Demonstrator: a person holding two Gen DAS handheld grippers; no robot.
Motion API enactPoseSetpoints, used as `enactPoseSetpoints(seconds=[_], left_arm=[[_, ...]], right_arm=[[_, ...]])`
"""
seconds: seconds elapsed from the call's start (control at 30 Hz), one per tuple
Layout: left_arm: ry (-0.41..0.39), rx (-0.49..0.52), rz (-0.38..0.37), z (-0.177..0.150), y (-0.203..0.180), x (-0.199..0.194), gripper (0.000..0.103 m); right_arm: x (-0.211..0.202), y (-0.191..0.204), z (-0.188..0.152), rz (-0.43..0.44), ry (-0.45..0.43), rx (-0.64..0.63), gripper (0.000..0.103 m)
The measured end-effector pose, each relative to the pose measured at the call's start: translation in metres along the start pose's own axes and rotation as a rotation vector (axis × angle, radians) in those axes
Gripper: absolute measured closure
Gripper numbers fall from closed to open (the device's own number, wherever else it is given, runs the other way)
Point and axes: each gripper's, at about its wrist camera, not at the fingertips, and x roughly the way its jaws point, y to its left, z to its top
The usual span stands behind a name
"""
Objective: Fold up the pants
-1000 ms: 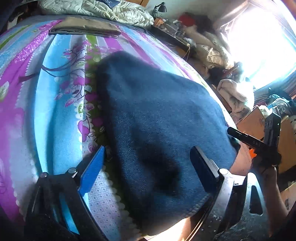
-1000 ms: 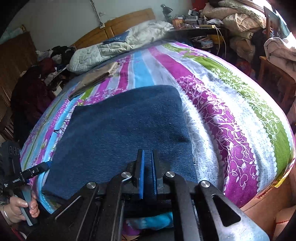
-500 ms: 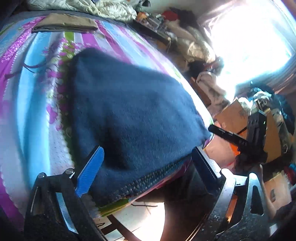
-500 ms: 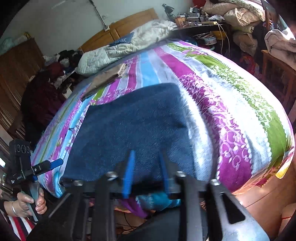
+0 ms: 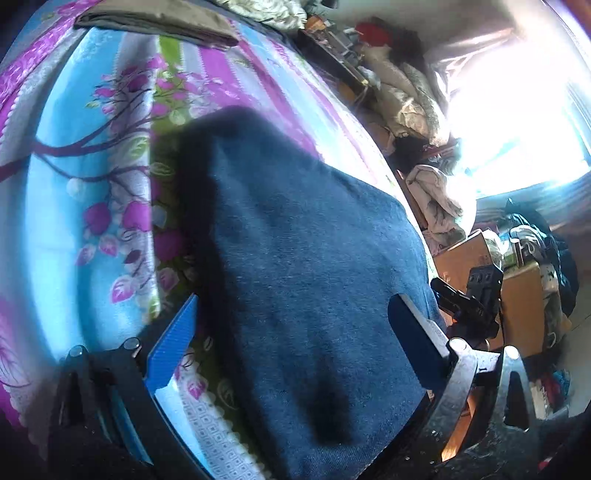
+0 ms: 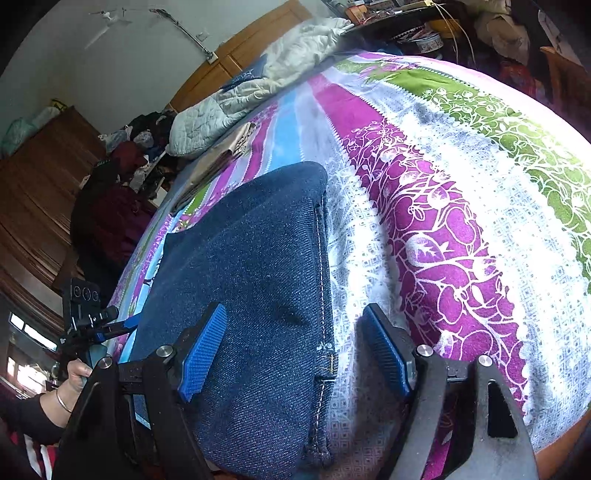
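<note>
Through the left wrist camera, my left gripper (image 5: 291, 328) has its fingers (image 5: 173, 343) spread wide over the near edge of the bed (image 5: 74, 206), holding nothing. The folded jeans (image 5: 295, 266) lie flat on the floral bedspread between and beyond them, reaching the near edge of the bed. Half a second ago this camera looked past the bed edge with the denim hem in front; now it has swung back over the cloth, so I judge that hand has come back in above the fold. The right gripper (image 5: 469, 299) shows at the far side of the jeans, by the bed's edge. A folded tan garment (image 5: 155, 22) rests near the head of the bed.

Through the right wrist camera, the change is plain: a second ago these fingers were pinched together on the denim, half a second ago they were parting, and now the blue pads (image 6: 203, 350) stand wide apart, empty. The jeans (image 6: 251, 280) lie released under them, their stitched side seam running between the fingers (image 6: 388, 350). The left gripper (image 6: 92, 321) hovers at the opposite edge of the bed, a hand (image 6: 75, 376) below it.

I take it the fold has just been laid down; the bundle looks neat, so little should remain beyond smoothing or one more fold.
</note>
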Motion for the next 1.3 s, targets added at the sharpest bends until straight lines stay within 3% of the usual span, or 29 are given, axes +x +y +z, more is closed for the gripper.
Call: enactPoseSetpoints(seconds=[0.1,0.3,0.47,0.53,0.6,0.67,0.73,0.83,0.87,0.97,1.03,1.13,1.3], left_arm=[[0.017,0.145,0.11,0.002,-0.015,0.013,0.002],[-0.017,0.027,0.089,0.022,0.014,0.014,0.001],[0.014,0.083,-0.089,0.013,-0.013,0.019,0.001],[0.006,0.024,-0.189,0.016,-0.004,0.015,0.001],[0.001,-0.06,-0.217,0.022,0.013,0.017,0.002],[-0.027,-0.102,-0.186,0.026,0.018,0.021,0.002],[0.031,-0.038,-0.073,0.029,0.002,0.032,0.002],[0.086,0.118,0.02,0.027,-0.01,0.034,0.002],[0.09,0.112,0.006,0.025,-0.005,0.032,0.002],[0.091,0.056,-0.082,0.027,0.004,0.029,0.001],[0.108,0.059,-0.115,0.03,-0.001,0.036,0.001],[0.09,0.027,-0.101,0.034,-0.005,0.046,0.001],[0.123,0.003,-0.167,0.025,0.0,0.033,0.002]], right_arm=[[0.001,0.0,0.0,0.002,0.002,-0.011,0.023],[0.004,0.001,0.001,0.019,0.009,-0.025,0.023],[0.009,0.002,0.001,0.005,-0.011,-0.03,0.023],[0.011,0.003,0.0,-0.001,-0.015,-0.045,0.023],[0.014,0.004,-0.001,-0.009,-0.019,-0.062,0.023],[0.015,0.005,-0.001,-0.013,-0.02,-0.068,0.023],[0.015,0.004,0.0,-0.006,-0.023,-0.058,0.023],[0.015,0.0,0.002,0.028,0.001,-0.057,0.022],[0.016,-0.001,0.004,0.067,0.023,-0.06,0.022],[0.029,-0.007,0.019,0.186,0.061,-0.05,0.034],[0.046,-0.009,0.029,0.163,0.058,-0.047,0.041],[0.061,-0.014,0.043,0.217,0.057,-0.001,0.042],[0.052,-0.008,0.025,0.296,0.115,-0.057,0.047]])
